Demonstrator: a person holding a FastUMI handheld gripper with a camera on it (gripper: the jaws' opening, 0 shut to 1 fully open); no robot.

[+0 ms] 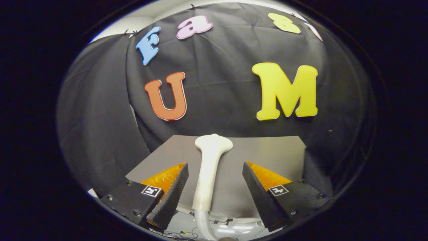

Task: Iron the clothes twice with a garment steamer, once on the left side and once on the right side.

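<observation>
A white garment steamer (209,170) lies on a flat grey cloth-covered surface (274,154), its wide head pointing away from me and its handle running back toward me, with a pale hose (202,224) trailing from the near end. My gripper (215,180) is open, one finger on each side of the steamer's handle with a gap on both sides; neither finger touches it. The grey surface spreads beyond the fingers up to the booth's black cloth wall.
The black cloth wall (100,127) rises right behind the grey surface and wraps round on both sides. Below the near edge of the surface I see a glossy white ledge (230,229) with thin cables.
</observation>
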